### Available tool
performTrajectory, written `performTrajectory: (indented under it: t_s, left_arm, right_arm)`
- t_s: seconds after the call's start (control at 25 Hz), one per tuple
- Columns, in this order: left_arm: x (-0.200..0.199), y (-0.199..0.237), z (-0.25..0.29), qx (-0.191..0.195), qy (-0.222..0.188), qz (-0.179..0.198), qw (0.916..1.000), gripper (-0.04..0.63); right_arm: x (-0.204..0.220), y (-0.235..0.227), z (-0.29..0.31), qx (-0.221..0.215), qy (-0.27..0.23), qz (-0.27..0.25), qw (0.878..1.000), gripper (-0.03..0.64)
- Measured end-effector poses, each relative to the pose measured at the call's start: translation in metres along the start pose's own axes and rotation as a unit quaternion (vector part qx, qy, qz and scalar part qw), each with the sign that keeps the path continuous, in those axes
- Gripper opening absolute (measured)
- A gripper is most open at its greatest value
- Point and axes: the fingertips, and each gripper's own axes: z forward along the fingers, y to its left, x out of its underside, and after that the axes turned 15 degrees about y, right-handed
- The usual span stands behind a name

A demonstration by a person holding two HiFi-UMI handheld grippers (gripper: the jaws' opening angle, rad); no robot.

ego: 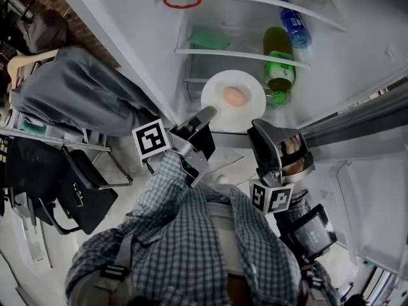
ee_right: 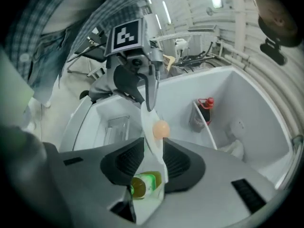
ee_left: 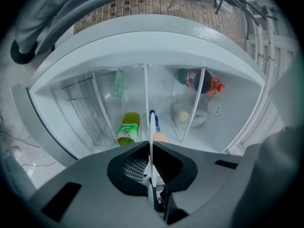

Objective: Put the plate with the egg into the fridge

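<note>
White round ceramic plate (ego: 250, 107) carrying loose brown egg (ego: 234, 96) is hanging at lower fridge shelf's front edge. Likely stiff, breakable and slick, with egg rolling if tilted, so rim grips and level carry are suiting it best.

Left gripper (ee_left: 151, 148) fingers are clamping rim. Right gripper (ee_right: 153, 151) fingers are standing apart, straddling rim.

Glass shelf (ego: 223, 53) with green bottle (ego: 279, 62) is limiting headroom.

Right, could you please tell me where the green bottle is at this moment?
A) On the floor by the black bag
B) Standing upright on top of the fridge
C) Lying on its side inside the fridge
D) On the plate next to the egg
C: the head view shows the green bottle lying on its side inside the fridge, to the right of the plate with the egg, which the left gripper holds by its rim.
</note>
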Motion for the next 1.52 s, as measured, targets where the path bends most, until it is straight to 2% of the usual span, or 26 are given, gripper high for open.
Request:
performTrajectory:
  t_s: [0.16,0.28,0.36,0.44,0.56,0.76,1.04,1.52]
  left_arm:
    - [0.001,-0.006,0.002,0.014,0.004,-0.014,0.9998,0.018]
    - [0.002,-0.013,0.004,0.021,0.010,-0.017,0.9996,0.018]
    - [0.002,-0.018,0.005,0.027,0.014,-0.017,0.9994,0.018]
    - [0.001,-0.025,0.007,0.033,0.017,-0.012,0.9992,0.018]
    - [0.004,-0.035,0.010,0.040,0.024,-0.004,0.9989,0.020]
    - [0.003,-0.049,0.015,0.046,0.034,0.008,0.9983,0.020]
    - [-0.002,-0.078,0.026,0.043,0.043,0.056,0.9966,0.020]
    - [-0.016,-0.125,0.036,0.076,0.041,0.096,0.9917,0.021]
  right_arm:
    - [-0.010,-0.003,0.002,0.034,-0.013,-0.054,0.998,0.104]
    - [-0.009,-0.006,0.005,0.058,-0.005,-0.075,0.995,0.103]
    - [-0.008,-0.010,0.006,0.067,0.001,-0.078,0.995,0.101]
    - [-0.007,-0.014,0.007,0.075,0.001,-0.076,0.994,0.043]
    - [-0.013,-0.028,0.002,0.088,-0.005,-0.068,0.994,0.031]
    - [-0.001,-0.027,0.002,0.098,0.011,-0.103,0.990,0.025]
    - [0.003,-0.055,0.003,0.111,0.014,-0.095,0.989,0.020]
    - [0.003,-0.100,0.007,0.143,0.017,-0.103,0.984,0.020]
